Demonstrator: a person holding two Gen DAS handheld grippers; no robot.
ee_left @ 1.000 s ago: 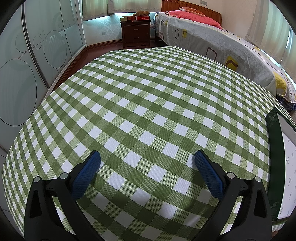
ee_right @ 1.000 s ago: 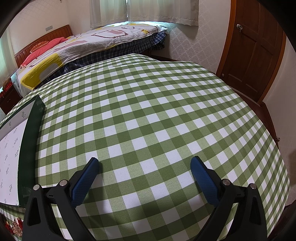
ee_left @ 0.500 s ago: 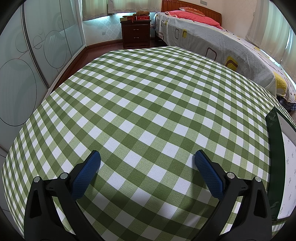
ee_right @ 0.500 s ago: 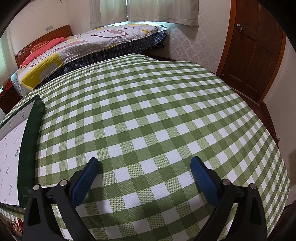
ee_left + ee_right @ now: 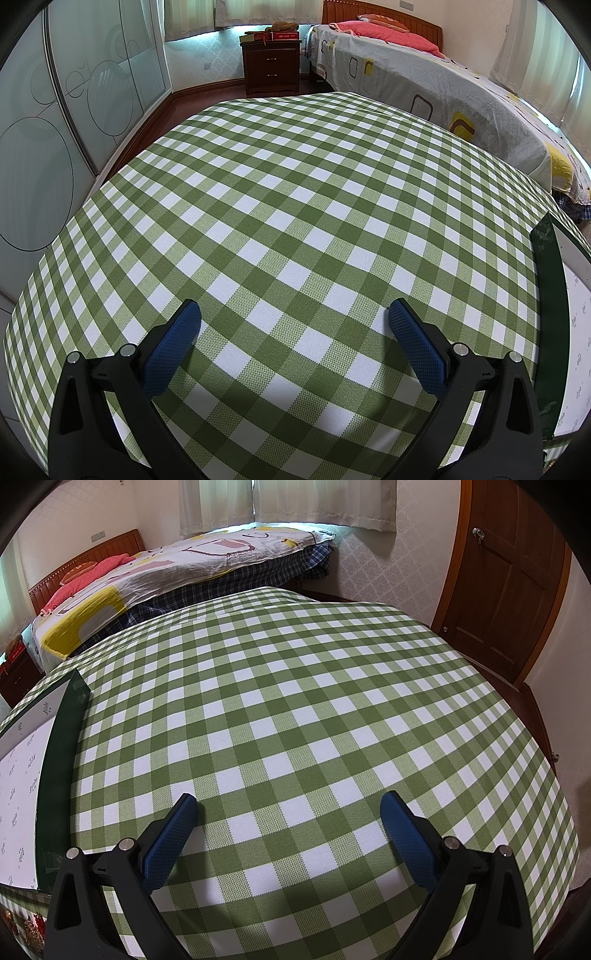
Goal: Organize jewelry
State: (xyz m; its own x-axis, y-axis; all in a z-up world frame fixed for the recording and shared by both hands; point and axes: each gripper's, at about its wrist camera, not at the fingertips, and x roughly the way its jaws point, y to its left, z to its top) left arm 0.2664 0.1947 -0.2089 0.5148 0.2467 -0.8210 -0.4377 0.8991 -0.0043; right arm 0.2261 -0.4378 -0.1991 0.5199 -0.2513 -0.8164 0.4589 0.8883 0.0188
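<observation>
the left claw (image 5: 293, 317) hangs over a table covered with a green and white checked cloth (image 5: 295, 206), its two blue-padded fingers (image 5: 415, 345) spread wide apart with nothing between them. the right claw (image 5: 288, 810) hangs over the same cloth (image 5: 295, 701) in the same way, fingers (image 5: 170, 840) wide apart and empty.

a flat box (image 5: 550, 280) with a dark green rim and a white printed inside lies on the table between the two claws: it sits at the right edge of the left wrist view and at the left edge (image 5: 55, 760) of the right wrist view, near each claw but not touching either. at the bottom left corner of the right wrist view, just below the box, there is a small cluster of red and gold pieces (image 5: 31, 928), possibly jewelry, too close to the edge to make out clearly.

beyond the table stands a bed (image 5: 424, 85) with a patterned cover and a pink pillow (image 5: 384, 31). a dark wooden nightstand (image 5: 271, 66) stands beside the bed's head, and frosted sliding doors (image 5: 55, 122) run along the left. a brown wooden door (image 5: 506, 579) shows at the right of the right wrist view, and pale curtains (image 5: 288, 502) hang behind the bed.
</observation>
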